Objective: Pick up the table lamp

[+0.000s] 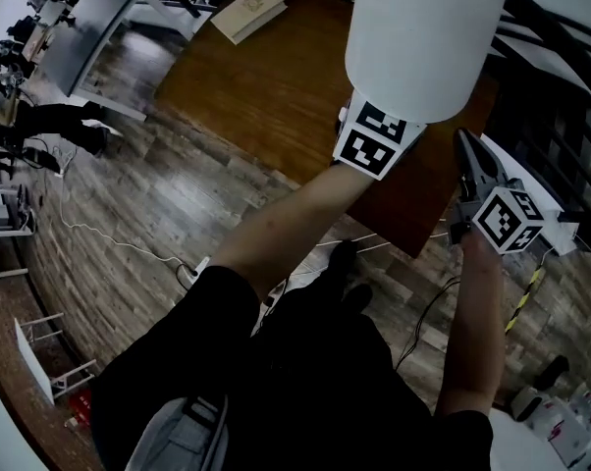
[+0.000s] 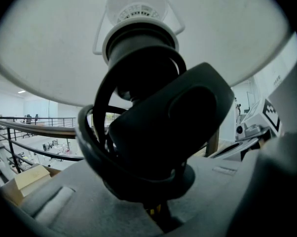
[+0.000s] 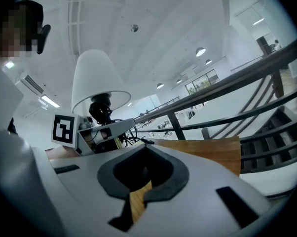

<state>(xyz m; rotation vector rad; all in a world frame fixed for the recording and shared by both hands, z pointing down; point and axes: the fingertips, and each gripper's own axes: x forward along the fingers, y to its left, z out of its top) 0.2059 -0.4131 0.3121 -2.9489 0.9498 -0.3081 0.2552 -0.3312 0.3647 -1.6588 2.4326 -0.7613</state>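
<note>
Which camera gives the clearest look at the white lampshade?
The right gripper view: it shows the lampshade from the side, whole, rim to top. The head view sees the lampshade from above, cut off by the picture's top edge. The left gripper view looks up under it, so only its pale underside fills the picture.

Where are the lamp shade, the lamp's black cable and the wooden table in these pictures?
lamp shade (image 1: pixel 423 37): head view, middle of its white side.
black cable (image 2: pixel 87 137): left gripper view, left curve of the loop.
wooden table (image 1: pixel 266 96): head view, bare top.
</note>
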